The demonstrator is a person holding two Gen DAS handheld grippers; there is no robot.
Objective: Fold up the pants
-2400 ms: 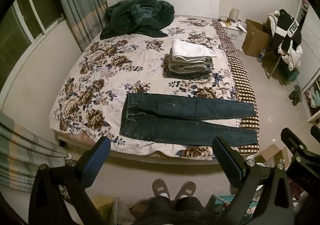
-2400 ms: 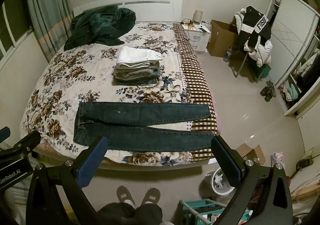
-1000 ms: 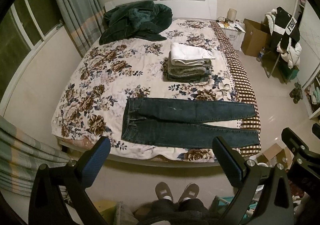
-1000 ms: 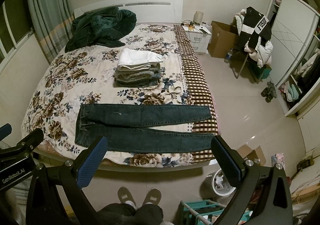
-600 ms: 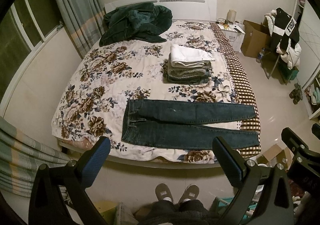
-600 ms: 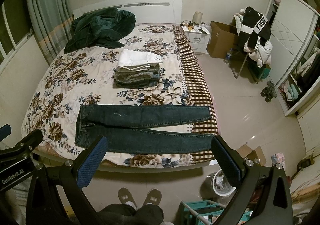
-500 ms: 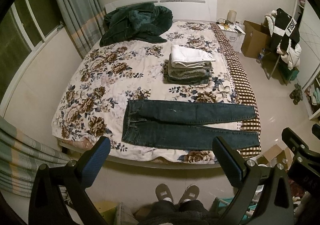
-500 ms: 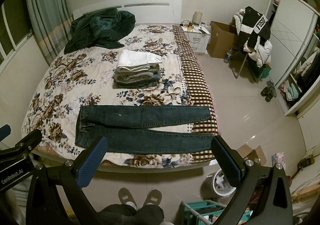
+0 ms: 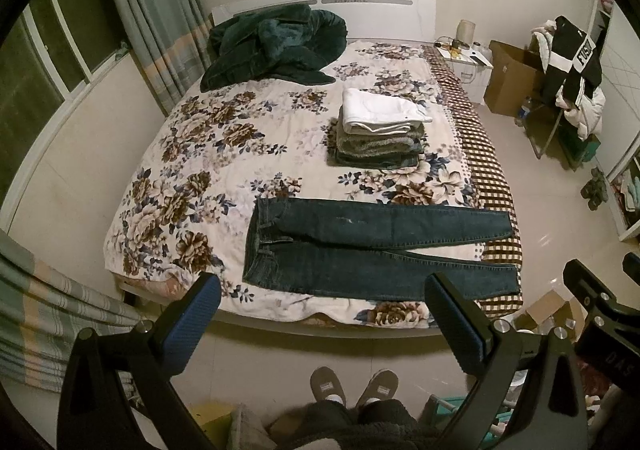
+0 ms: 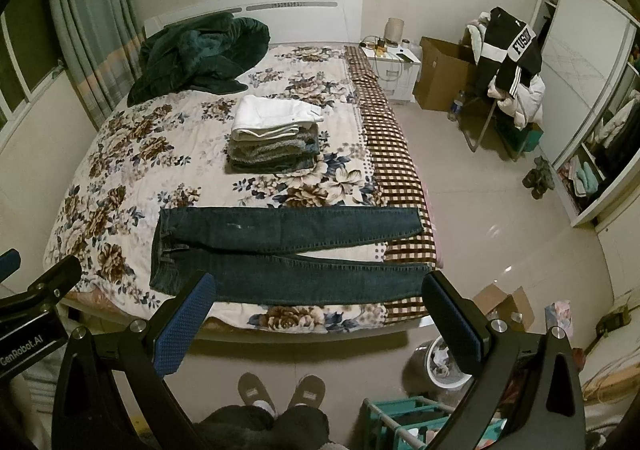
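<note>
One pair of jeans (image 9: 372, 250) flat at the near edge of the bed (image 9: 192, 169), at 12 o'clock from both grippers. Long axis runs 9-to-3, waistband at 9. Left gripper (image 9: 320, 314) wide, empty, nearer the waistband. Right gripper (image 10: 320, 310) wide, empty, nearer the cuffs. One folded stack (image 9: 380, 133) beyond.

Nightstand (image 10: 394, 61): items on top too small to identify. Beside it, chair (image 10: 486, 121) largely hidden under draped clothing (image 10: 508, 49).

both wrist views high, facing bed (image 9: 192, 177)
</note>
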